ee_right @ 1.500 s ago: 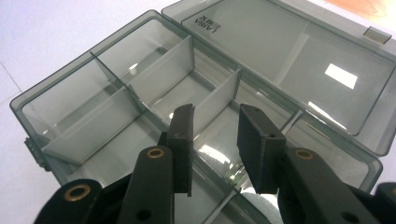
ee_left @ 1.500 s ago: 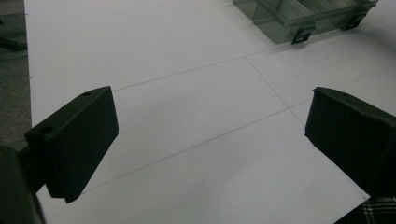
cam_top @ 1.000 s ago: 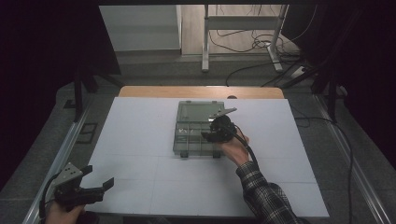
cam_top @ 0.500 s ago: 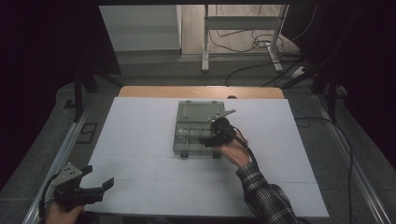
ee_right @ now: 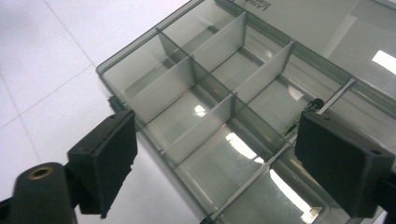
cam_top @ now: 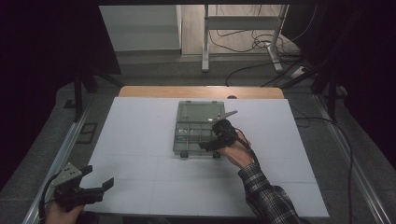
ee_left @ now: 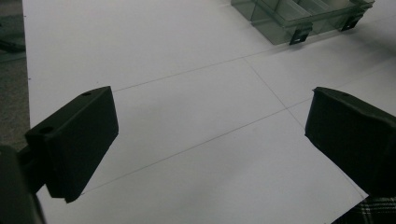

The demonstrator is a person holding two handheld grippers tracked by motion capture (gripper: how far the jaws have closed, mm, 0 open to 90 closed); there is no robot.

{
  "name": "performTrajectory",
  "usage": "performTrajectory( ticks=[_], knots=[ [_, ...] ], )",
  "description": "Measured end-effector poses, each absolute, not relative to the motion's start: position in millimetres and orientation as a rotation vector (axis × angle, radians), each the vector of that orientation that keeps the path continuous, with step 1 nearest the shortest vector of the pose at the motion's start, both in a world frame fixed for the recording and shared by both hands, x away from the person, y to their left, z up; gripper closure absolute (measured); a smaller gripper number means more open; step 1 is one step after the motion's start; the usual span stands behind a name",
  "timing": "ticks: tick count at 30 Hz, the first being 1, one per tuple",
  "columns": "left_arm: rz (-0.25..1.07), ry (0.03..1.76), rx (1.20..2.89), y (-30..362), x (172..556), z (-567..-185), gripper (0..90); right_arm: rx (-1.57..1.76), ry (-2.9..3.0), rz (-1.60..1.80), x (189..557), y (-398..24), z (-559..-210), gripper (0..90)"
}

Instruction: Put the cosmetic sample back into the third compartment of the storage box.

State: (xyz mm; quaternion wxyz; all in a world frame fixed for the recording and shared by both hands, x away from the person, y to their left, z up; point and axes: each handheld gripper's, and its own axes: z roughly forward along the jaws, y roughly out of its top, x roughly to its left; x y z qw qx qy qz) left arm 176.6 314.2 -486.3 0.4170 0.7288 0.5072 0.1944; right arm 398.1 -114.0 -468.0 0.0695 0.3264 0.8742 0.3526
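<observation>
White surface (cam_top: 140, 140) carries everything. Nearest, at its front left corner, the left tool (cam_top: 95, 186) hovers with jaws wide apart, gripping nothing. Farther in, the right tool (ee_right: 215, 158) has just been opening, jaws spread, nothing between them, over the near edge of the clear compartment box (cam_top: 196, 133) lying open mid-surface.

The right claw (cam_top: 215, 140) is reaching forward on an outstretched forearm in a plaid sleeve, its jaws having just been opening and now standing wide with nothing between them; the left claw (cam_top: 95, 184) is hovering low at the near-left, jaws spread
</observation>
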Motion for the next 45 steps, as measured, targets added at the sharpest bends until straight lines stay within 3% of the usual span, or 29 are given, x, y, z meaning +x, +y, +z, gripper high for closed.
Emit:
performTrajectory(
  ticks=[19,45],
  knots=[
    [0.485,1.271,1.826,315,177,-486,3.1,0.995,2.581,1.113,380,-128,-462,2.2],
    [0.484,1.271,1.825,315,177,-486,3.1,0.911,2.565,1.134,345,-143,-457,1.5]
  ],
)
